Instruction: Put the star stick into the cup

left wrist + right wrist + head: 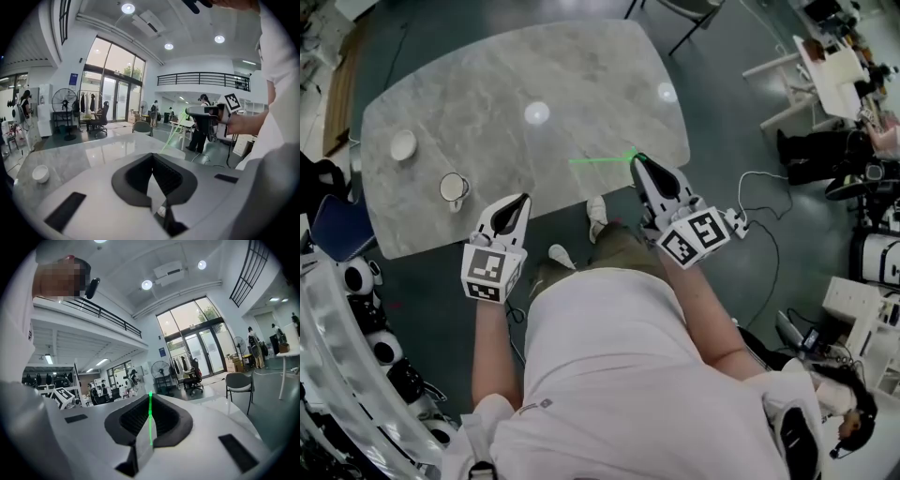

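Note:
A thin green star stick (600, 160) lies level just above the marble table (487, 84), with its right end pinched in my right gripper (636, 159), which is shut on it. In the right gripper view the stick (150, 420) stands upright between the closed jaws. A white cup (453, 188) with a handle stands near the table's front left. My left gripper (523, 199) hovers at the table's front edge, right of the cup, shut with nothing in it. The left gripper view shows the right gripper (191, 111) holding the green stick (171, 135) off to the right.
A small white bowl (403, 145) sits at the table's left, behind the cup; it also shows in the left gripper view (40, 173). The person's feet (596, 217) are under the front table edge. Chairs, desks and cables lie on the floor to the right.

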A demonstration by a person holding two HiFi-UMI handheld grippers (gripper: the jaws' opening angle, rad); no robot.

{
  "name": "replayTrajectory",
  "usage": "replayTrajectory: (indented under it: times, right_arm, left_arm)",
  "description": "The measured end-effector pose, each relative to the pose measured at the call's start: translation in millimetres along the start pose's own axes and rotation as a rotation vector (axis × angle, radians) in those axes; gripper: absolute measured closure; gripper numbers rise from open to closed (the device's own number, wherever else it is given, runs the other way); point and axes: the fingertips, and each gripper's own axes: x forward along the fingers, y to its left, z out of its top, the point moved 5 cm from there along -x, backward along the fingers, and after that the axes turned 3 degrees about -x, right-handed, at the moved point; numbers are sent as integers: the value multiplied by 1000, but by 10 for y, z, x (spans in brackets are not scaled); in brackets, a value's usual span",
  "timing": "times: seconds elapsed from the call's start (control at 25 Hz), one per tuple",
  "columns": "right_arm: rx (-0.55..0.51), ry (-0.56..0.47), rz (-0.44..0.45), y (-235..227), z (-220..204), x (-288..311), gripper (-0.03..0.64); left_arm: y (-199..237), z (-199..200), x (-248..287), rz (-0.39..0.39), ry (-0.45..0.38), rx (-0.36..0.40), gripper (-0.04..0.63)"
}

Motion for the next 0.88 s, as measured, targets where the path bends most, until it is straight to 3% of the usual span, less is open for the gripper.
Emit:
replayTrajectory:
  times: [0.32,0.88]
  right_arm:
    - [23,30,150,-488,118,759,592]
    - [109,105,470,-1017,148,1792,592]
  left_arm:
    - [296,215,381,139,20,-48,592]
    - [421,388,732,471,91,-184,592]
